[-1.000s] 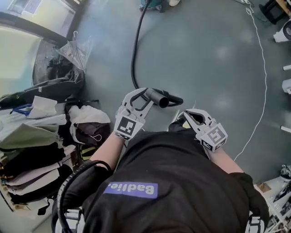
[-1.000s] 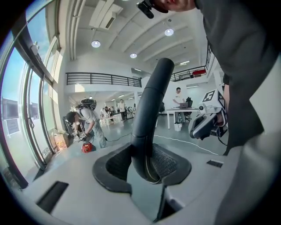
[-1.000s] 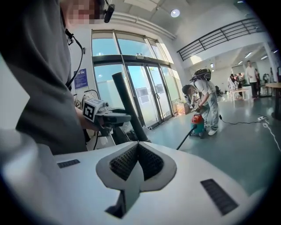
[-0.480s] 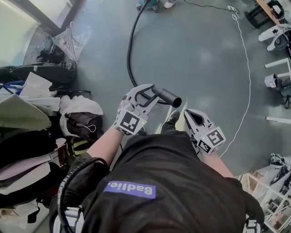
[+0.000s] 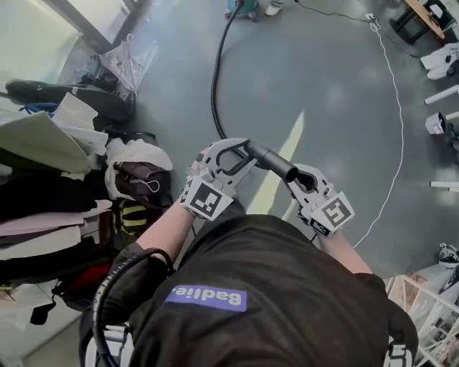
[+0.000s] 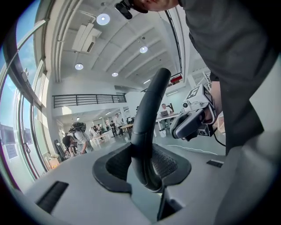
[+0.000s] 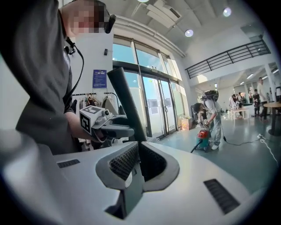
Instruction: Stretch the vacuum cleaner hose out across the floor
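Shifted since earlier: hose tip, now beside right gripper (jaws pressed together, empty); left gripper jaws pinching bent end, rest trailing over floor to vacuum; recommended: firm pinch, steady straight pull, no kinks.

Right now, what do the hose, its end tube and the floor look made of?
Hose: black flexible plastic or rubber, probably; matt, it lies in a loose curve.
End tube: rigid black plastic, it seems; straight, smooth, faint sheen.
Floor: grey sealed concrete or resin, perhaps; seamless, semi-gloss, mirrors soft light patches.
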The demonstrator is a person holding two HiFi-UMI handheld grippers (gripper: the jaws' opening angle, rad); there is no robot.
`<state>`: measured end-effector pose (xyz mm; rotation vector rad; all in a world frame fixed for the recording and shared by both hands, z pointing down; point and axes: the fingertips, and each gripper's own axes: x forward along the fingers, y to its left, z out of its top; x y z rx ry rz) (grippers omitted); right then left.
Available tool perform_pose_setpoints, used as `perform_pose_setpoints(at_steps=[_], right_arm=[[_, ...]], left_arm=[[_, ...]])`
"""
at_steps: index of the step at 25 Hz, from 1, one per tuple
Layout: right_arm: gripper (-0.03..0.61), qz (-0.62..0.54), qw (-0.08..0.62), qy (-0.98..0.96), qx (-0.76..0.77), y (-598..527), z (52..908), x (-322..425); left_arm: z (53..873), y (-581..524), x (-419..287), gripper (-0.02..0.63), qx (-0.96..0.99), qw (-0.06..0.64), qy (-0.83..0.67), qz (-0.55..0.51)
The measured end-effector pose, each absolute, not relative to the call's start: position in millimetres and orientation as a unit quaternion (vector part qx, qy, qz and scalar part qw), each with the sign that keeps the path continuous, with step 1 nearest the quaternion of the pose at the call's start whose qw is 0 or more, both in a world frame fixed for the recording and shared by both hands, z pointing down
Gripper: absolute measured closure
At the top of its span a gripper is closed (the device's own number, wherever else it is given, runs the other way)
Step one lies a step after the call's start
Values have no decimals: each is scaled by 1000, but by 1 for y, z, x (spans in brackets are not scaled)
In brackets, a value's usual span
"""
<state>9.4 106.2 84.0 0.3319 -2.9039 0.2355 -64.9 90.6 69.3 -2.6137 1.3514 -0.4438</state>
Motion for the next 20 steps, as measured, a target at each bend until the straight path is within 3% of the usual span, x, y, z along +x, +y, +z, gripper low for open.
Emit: perform_pose_setpoints(at_steps=[8,13,20], right_arm=[[425,3,11,-999,45,176,27,62],[422,-28,2,-998,56,217,9,68],[422,-31,23,-994,99,281,0,44]], left_arm=[[70,152,34,462,-861,85,464,-190],[74,201,62,462,-873,103,436,-191],[60,267,39,460,-882,105,436,-143]])
